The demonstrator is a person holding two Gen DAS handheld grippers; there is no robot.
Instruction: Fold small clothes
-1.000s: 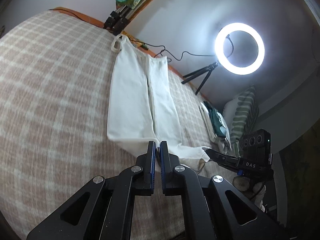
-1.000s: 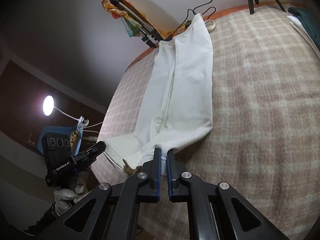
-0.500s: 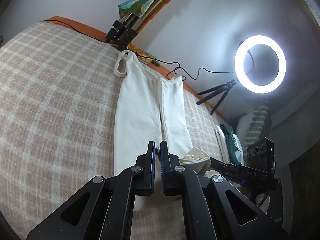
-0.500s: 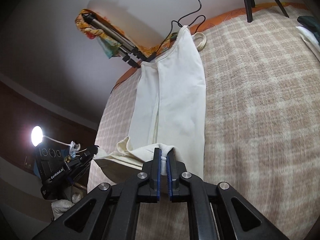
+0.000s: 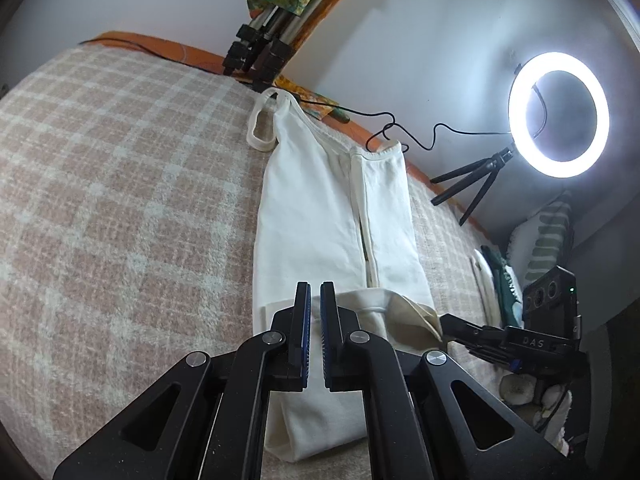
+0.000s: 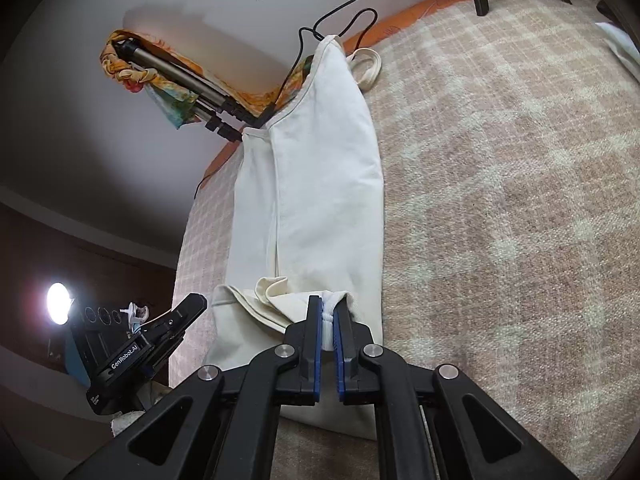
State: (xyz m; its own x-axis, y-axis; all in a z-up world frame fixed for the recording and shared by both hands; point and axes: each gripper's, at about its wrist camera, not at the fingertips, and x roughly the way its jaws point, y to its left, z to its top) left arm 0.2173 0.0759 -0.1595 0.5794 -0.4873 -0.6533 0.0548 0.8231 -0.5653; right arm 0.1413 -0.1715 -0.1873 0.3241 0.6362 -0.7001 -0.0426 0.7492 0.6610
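A cream sleeveless top (image 5: 312, 216) lies lengthwise on the checked blanket (image 5: 120, 208), its sides folded in, straps at the far end. Its near hem is lifted and folded back over the body. My left gripper (image 5: 315, 300) is shut on one corner of that hem. My right gripper (image 6: 329, 308) is shut on the other corner, with white fabric pinched between its blue pads. The top also shows in the right wrist view (image 6: 320, 184). Each gripper appears in the other's view: the right one (image 5: 480, 332) and the left one (image 6: 176, 320).
A lit ring light (image 5: 558, 114) on a small tripod stands at the far right edge. A folded tripod (image 5: 256, 52) wrapped in a colourful scarf leans on the wall. A black cable (image 5: 400, 136) runs behind the top. Folded clothes (image 5: 500, 284) and a striped pillow (image 5: 548, 240) lie at right.
Both grippers have carried the top's near hem up and forward over the body, so a fold has formed at the near end. Both stay shut on the hem.
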